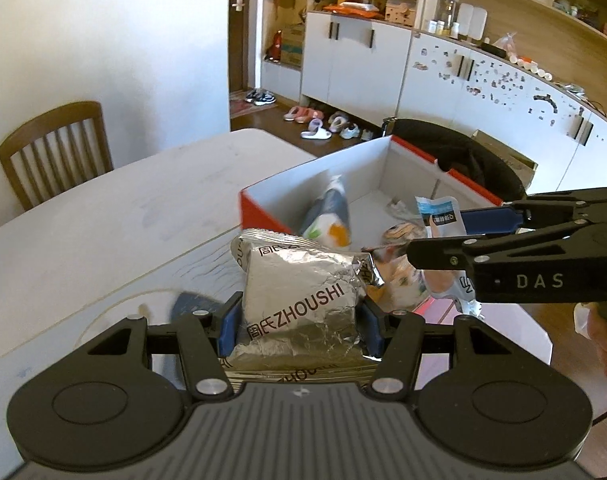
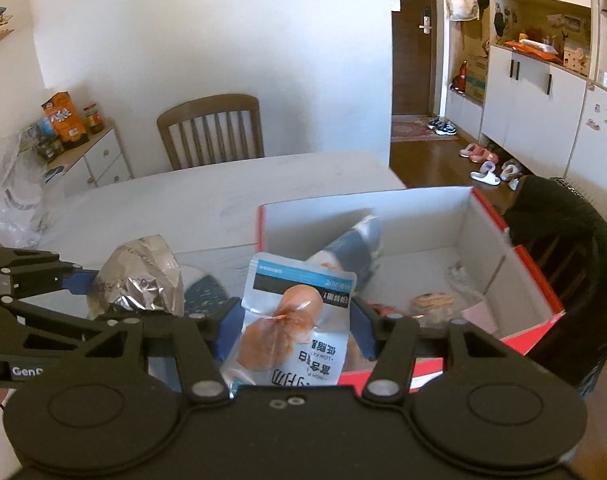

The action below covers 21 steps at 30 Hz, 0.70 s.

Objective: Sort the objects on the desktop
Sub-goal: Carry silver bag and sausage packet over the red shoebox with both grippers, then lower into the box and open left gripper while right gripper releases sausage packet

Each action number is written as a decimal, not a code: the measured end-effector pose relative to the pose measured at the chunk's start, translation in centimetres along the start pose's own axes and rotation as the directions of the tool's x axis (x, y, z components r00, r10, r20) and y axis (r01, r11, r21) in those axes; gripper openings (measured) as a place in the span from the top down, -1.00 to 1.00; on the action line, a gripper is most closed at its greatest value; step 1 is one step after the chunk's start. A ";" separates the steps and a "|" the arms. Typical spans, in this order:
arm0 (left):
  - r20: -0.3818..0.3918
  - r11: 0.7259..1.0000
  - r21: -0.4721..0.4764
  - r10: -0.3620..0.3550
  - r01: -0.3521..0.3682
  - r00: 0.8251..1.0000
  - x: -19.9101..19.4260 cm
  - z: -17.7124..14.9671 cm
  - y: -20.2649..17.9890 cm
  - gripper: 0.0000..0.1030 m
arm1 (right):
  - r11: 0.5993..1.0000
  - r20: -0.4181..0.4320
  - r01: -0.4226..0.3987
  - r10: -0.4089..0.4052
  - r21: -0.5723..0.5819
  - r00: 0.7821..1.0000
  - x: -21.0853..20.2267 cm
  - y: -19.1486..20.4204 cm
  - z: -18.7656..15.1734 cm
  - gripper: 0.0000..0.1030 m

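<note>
My left gripper (image 1: pixel 301 320) is shut on a silver foil ZHOUSHI snack packet (image 1: pixel 303 292), held just short of the near edge of the red-and-white cardboard box (image 1: pixel 367 168). It also shows in the right wrist view (image 2: pixel 139 276). My right gripper (image 2: pixel 293 320) is shut on a clear chicken-breast pouch with a blue-white label (image 2: pixel 291 320), held over the box's near wall (image 2: pixel 455 220). That pouch (image 1: pixel 439 216) and the right gripper (image 1: pixel 463 232) show in the left wrist view. A blurred dark-and-white packet (image 1: pixel 331 216) leans inside the box, with several wrapped snacks (image 2: pixel 431 302) on its floor.
The white table (image 1: pixel 103 216) stretches left of the box. A wooden chair (image 1: pixel 55 148) stands at its far side. A black chair (image 2: pixel 563 232) sits behind the box. A side cabinet with jars and a plastic bag (image 2: pixel 11 196) stands far left.
</note>
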<state>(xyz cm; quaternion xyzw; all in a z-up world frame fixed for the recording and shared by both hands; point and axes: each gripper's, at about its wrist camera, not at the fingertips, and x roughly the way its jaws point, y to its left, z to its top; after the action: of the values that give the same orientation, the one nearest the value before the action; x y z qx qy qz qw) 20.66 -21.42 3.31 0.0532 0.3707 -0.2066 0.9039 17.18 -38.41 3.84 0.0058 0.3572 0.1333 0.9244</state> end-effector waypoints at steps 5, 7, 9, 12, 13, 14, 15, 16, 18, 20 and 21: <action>-0.002 1.000 0.018 -0.008 0.008 1.000 1.7 1.3 -2.3 -0.12 | 1.000 0.002 0.003 -0.003 -0.002 1.000 0.4 -2.5 0.4 -0.09; -0.007 1.000 0.026 -0.010 0.010 1.000 2.4 1.9 -3.2 -0.12 | 1.000 0.003 0.005 -0.005 0.001 1.000 0.6 -3.6 0.6 -0.09; -0.012 0.999 0.038 -0.014 0.015 1.000 3.2 2.4 -4.0 -0.12 | 1.000 0.007 0.010 -0.010 0.002 1.000 0.8 -4.6 0.8 -0.09; -0.019 0.998 0.059 -0.022 0.023 1.000 4.5 3.1 -5.3 -0.12 | 1.000 0.017 0.018 -0.018 0.003 1.000 1.2 -6.1 1.2 -0.09; -0.022 0.998 0.064 -0.025 0.026 0.999 4.9 3.4 -5.7 -0.12 | 1.000 0.020 0.023 -0.023 0.001 1.000 1.4 -6.6 1.4 -0.09; -0.026 0.997 0.069 -0.026 0.028 0.999 5.3 3.6 -6.1 -0.12 | 1.000 0.023 0.028 -0.028 -0.001 0.999 1.6 -7.1 1.6 -0.09; -0.030 0.997 0.073 -0.027 0.029 0.999 5.7 3.9 -6.4 -0.12 | 0.999 0.023 0.032 -0.032 0.000 0.999 1.8 -7.6 1.7 -0.09; -0.030 0.996 0.078 -0.028 0.030 0.999 6.0 4.2 -6.7 -0.12 | 0.999 0.022 0.034 -0.034 0.001 0.999 2.0 -8.1 1.8 -0.09; -0.038 0.996 0.089 -0.028 0.031 0.999 6.8 4.7 -7.2 -0.12 | 0.999 0.018 0.040 -0.040 0.005 0.999 2.6 -9.1 2.1 -0.09; -0.030 0.994 0.102 -0.036 0.039 0.999 7.4 5.3 -7.6 -0.11 | 0.999 0.014 0.045 -0.045 0.001 0.999 3.1 -9.9 2.2 -0.09; -0.027 0.993 0.113 -0.041 0.044 0.999 7.7 5.6 -7.9 -0.11 | 0.999 0.013 0.050 -0.050 -0.001 0.999 3.5 -10.2 2.3 -0.09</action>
<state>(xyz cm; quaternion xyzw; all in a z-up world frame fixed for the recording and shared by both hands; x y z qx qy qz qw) 25.96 -32.57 2.40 0.0991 0.3705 -0.2458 0.8902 23.64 -47.23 2.15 -0.0029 0.3513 0.1102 0.9298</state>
